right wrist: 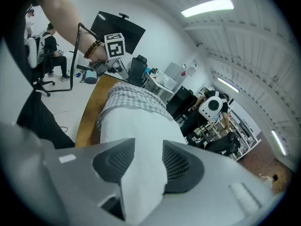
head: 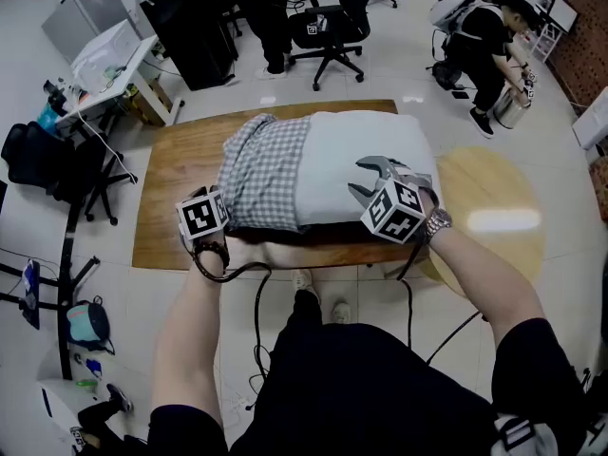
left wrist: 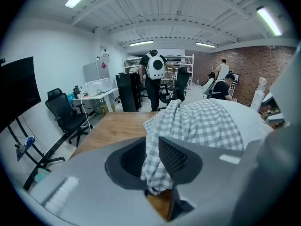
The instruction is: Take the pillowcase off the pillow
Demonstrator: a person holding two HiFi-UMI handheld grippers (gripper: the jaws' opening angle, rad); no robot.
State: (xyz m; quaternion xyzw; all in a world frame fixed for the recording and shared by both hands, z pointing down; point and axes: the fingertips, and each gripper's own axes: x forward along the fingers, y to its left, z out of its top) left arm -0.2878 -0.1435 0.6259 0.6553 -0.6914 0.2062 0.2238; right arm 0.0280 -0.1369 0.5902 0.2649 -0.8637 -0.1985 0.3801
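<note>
A white-tiled floor [head: 380, 79] is seen across an open workroom, and a wooden table [head: 180, 179] stands at its middle. A round pale tabletop [head: 503, 255] sits just right of it, and an office chair [head: 328, 31] stands beyond the far edge. On the table lies the pillow [head: 351, 141]. Its right part is bare and white. Its left part is covered by the checked pillowcase [head: 266, 174], which is bunched toward the left end.

From the head view alone the whole layout is given, with both grippers placed at the pillow's near edge. A wristwatch [head: 437, 222] is worn on the right wrist.

In the left gripper view, a fold of checked cloth is pinched between the jaws of the left gripper [left wrist: 153, 157], its end hanging below them. A brick wall [left wrist: 254, 69] and a person with a white backpack [left wrist: 154, 79], not seen elsewhere, are shown far behind.

In the right gripper view, the right gripper [right wrist: 143, 161] is clamped on the pillow's white corner, which fills the gap. Only there is a black monitor [right wrist: 117, 27] shown, behind the other gripper's marker cube [right wrist: 114, 45].
</note>
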